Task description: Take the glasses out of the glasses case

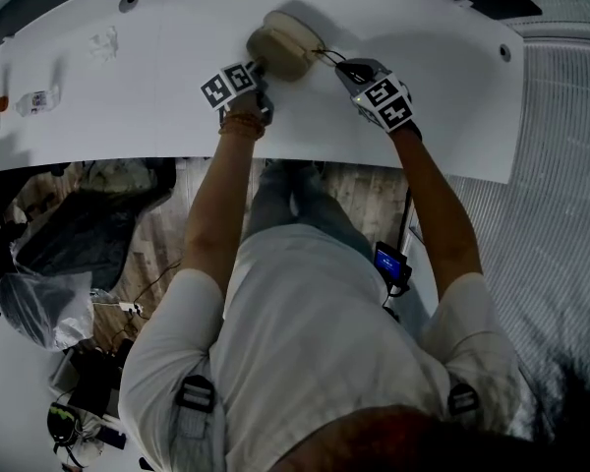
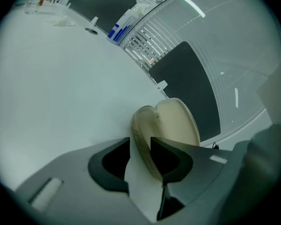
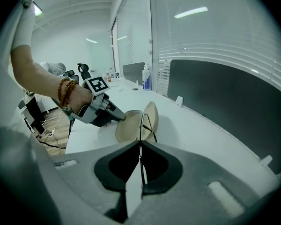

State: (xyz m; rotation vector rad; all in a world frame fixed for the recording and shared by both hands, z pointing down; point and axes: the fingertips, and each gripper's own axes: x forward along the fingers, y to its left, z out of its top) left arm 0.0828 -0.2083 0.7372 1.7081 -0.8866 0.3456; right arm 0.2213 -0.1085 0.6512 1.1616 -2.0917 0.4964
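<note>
A beige glasses case [image 1: 285, 47] lies open on the white table [image 1: 157, 87], its lid [image 2: 178, 118] tipped up. My left gripper [image 1: 259, 69] holds the case's near end, with the rim of the lower shell [image 2: 143, 135] between the jaws of the left gripper [image 2: 140, 144]. My right gripper [image 1: 346, 67] is shut on the thin dark wire of the glasses [image 1: 329, 59]. In the right gripper view the glasses [image 3: 147, 123] hang just in front of the case [image 3: 129, 128], gripped at the tips of the right gripper [image 3: 140, 144]. The left gripper [image 3: 113, 114] touches the case there.
A dark partition panel [image 2: 187, 88] stands behind the case along the table's far edge. Small bottles [image 1: 34, 99] and a crumpled white scrap [image 1: 103, 42] lie far left. A blue and white bottle [image 2: 117, 29] stands at the back. Bags [image 1: 79, 224] sit on the floor.
</note>
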